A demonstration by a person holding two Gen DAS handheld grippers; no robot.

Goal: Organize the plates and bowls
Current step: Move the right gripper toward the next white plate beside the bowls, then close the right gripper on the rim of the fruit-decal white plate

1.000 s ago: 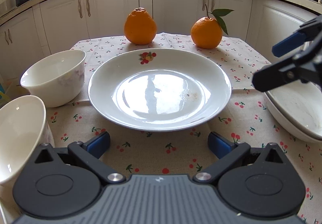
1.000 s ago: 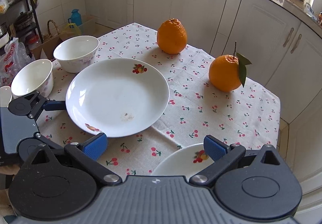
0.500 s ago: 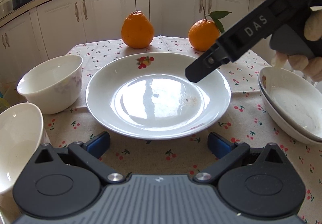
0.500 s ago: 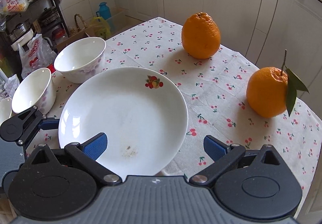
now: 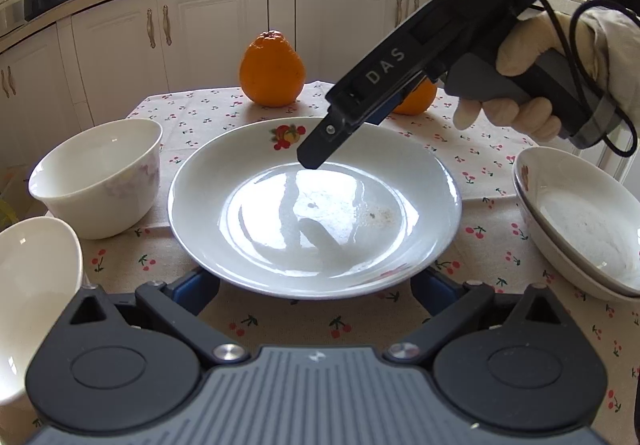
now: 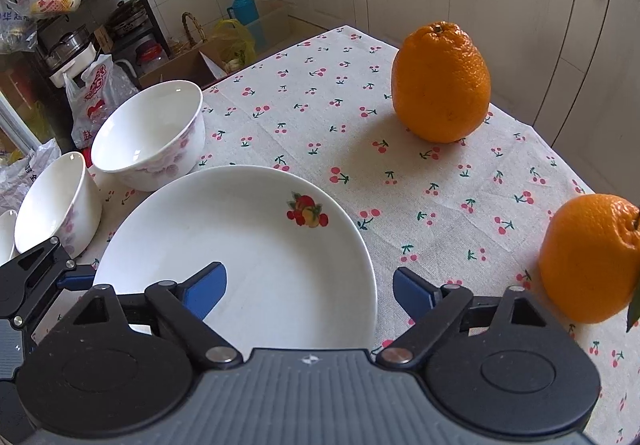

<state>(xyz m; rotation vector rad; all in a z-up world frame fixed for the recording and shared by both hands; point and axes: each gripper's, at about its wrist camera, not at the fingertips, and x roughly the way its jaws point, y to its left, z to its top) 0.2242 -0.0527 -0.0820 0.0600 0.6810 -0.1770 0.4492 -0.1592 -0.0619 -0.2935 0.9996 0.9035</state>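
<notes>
A large white plate (image 5: 240, 181) with a fruit print lies in the middle of the table; it also shows in the right wrist view (image 6: 248, 237). My left gripper (image 5: 316, 287) is open, its blue pads at the plate's near rim, which hides their tips. My right gripper (image 6: 310, 291) is open above the plate's right rim, one pad over the plate, one over the cloth. From the left wrist view it (image 5: 320, 149) hangs over the plate's far half. Two white bowls (image 5: 100, 181) (image 5: 36, 285) stand left of the plate. Stacked shallow dishes (image 5: 576, 221) lie at the right.
Two oranges (image 6: 440, 85) (image 6: 588, 257) sit on the cherry-print tablecloth (image 6: 320, 117) beyond the plate. White cabinets (image 5: 200, 29) stand behind the table. Bags, a shelf and a box clutter the floor (image 6: 80, 45) past the table's left edge.
My right gripper has moved from the stacked dishes at the right to above the large plate. My left gripper has moved up to the plate's near rim.
</notes>
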